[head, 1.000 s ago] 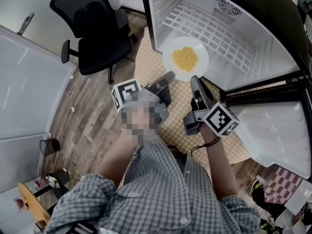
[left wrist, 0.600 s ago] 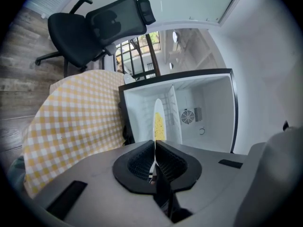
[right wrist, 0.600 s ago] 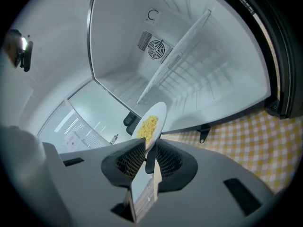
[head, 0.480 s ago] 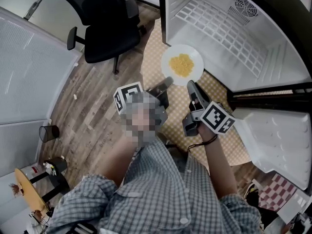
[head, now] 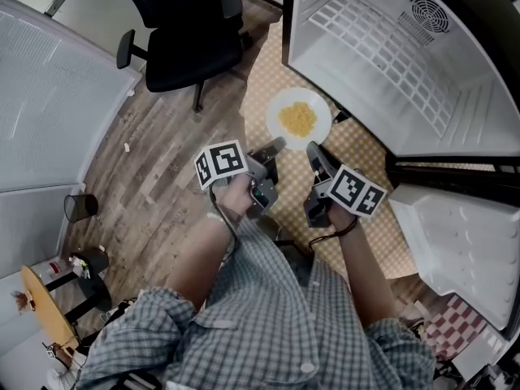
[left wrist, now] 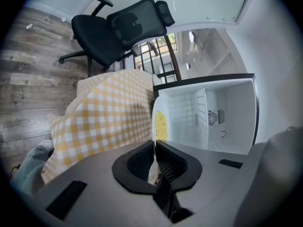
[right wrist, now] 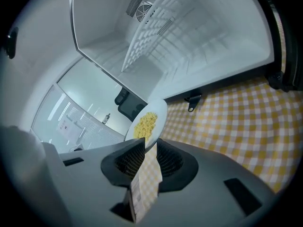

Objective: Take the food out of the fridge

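A white plate (head: 299, 104) of yellow food (head: 297, 119) sits just above the centre of the head view, outside the open fridge (head: 382, 47) at upper right and over a yellow checked cloth (head: 361, 157). The left gripper (head: 276, 145) pinches the plate's near rim from the lower left, jaws nearly together on the thin edge; the right gripper (head: 312, 148) clamps the same rim just beside it. A black office chair (head: 183, 23) stands on the wood floor (head: 154, 161) at upper left.
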`<state>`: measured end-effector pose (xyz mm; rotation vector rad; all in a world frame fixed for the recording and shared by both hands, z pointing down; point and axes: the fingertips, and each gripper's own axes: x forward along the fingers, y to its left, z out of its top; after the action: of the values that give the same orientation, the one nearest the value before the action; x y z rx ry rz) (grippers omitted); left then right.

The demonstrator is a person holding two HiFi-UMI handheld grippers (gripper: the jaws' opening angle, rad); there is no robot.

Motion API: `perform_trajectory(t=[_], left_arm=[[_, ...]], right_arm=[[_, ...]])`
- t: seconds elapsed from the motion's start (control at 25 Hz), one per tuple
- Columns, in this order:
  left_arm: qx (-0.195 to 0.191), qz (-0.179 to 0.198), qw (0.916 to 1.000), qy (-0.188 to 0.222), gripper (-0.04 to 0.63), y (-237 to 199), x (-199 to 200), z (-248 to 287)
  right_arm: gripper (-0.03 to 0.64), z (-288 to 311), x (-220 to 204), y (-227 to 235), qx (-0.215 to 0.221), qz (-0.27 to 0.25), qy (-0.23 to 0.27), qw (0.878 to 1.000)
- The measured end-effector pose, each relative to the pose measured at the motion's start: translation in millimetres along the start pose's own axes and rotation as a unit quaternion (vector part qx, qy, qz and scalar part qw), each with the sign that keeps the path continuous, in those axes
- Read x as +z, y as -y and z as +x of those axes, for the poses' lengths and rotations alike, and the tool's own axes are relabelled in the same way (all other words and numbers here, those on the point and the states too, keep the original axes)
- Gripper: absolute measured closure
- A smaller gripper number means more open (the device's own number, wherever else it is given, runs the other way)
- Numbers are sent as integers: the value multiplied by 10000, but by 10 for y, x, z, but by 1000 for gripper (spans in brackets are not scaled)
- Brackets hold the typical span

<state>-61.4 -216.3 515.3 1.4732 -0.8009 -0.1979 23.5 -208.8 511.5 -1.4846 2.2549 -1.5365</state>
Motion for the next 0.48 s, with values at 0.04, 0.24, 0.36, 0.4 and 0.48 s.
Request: perform_trajectory(t=[0.04,0.24,0.36,0.4,0.48], left_arm=[[54,-13,10000,-10,577,-44,-2,10],[311,-62,9994,-108,577,-234,-36,65],[453,-132,9987,-182,574,-353,-70,104],[493,-148,9985,-209,572,-389,-81,116],[570,-152,9979,-270,569,-453,-103,139]], right_arm=[[551,25,-29,30,-39,25,-54,10000],[549,123,-163,195,-171,195,-312,9992],[549,161,-232,286,-265,295,-447,9982],[549,169,-250,311,-296,326,-476,9979],[549,182,-284,358,-356,405,-525,9972]])
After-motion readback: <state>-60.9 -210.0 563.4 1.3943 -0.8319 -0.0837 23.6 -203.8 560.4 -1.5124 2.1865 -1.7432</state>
